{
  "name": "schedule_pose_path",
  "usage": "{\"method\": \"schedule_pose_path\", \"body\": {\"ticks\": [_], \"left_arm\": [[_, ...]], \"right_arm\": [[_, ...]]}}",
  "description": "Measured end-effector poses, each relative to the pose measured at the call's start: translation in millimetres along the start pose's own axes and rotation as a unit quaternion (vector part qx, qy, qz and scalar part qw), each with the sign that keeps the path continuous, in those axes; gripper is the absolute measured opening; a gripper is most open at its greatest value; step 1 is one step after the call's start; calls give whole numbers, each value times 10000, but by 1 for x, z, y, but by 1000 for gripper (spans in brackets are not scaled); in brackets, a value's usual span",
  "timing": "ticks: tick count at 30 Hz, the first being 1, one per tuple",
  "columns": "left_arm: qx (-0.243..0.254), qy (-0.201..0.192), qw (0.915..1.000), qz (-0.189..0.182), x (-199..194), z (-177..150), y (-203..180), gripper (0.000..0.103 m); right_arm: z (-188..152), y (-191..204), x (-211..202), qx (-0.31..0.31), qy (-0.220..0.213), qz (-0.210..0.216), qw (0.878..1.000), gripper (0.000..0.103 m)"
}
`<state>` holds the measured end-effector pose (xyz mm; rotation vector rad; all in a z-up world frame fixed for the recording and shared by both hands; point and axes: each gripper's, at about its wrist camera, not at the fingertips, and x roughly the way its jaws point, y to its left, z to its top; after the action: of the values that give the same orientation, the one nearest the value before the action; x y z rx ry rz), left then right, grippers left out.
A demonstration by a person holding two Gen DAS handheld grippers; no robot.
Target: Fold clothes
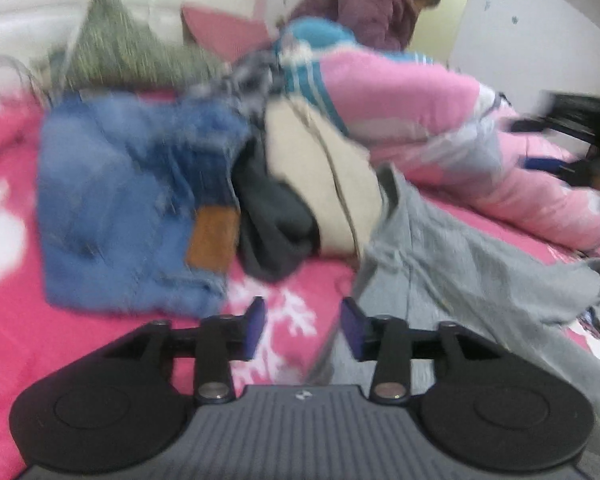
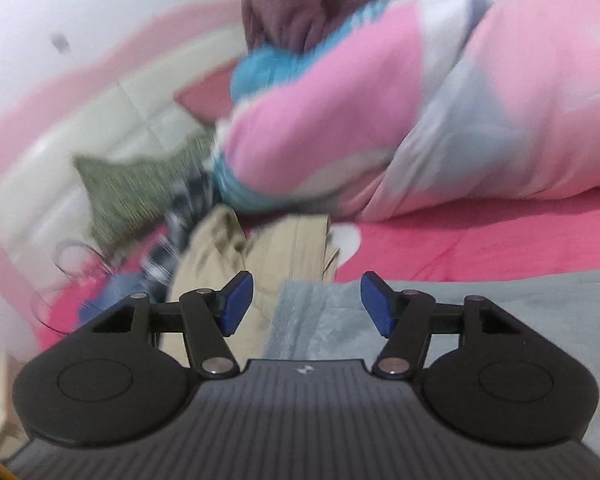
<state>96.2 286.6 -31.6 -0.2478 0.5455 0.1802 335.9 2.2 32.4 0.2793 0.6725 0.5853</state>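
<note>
Jeans (image 1: 132, 208) left — quilt (image 2: 440, 120) behind grey garment (image 1: 460, 256)

Left gripper (image 1: 303, 328) angles downward, blue pads (image 1: 255, 326) parted with nothing between them. Right gripper (image 2: 306, 305) tilts down likewise — its pads (image 2: 374, 305) stand wider apart, also gripping nothing.

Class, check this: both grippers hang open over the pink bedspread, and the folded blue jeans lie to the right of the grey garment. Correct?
Not quite. In the left wrist view the folded blue denim jeans lie left of the crumpled grey cotton garment, not right. Both the left gripper and right gripper are open above the pink bedspread.
</note>
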Motion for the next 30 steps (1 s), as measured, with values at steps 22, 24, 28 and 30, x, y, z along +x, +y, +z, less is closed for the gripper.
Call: {"method": "schedule_pose_path", "body": {"ticks": [22,24,28,30], "left_arm": [[3271,-332,9276,-1772,-80,-116,-234,64],[3488,-267,9215,-1687,-80,-132,-243,64],[3613,-64,9222,-1374,-77,-150,-249,64],[3685,-4,9218,-1205,-76,-156,-249,64]], "right_arm": [[-315,-256,-532,3374,-1898,-3058,8698,61],[-336,-270,-539,3543,-1891,-3027,8644,61],[-368,-300,-555,4103,-2169,-2696,8438,61],[-382,-315,-557,4422,-2379,-2390,8311,61]]}}
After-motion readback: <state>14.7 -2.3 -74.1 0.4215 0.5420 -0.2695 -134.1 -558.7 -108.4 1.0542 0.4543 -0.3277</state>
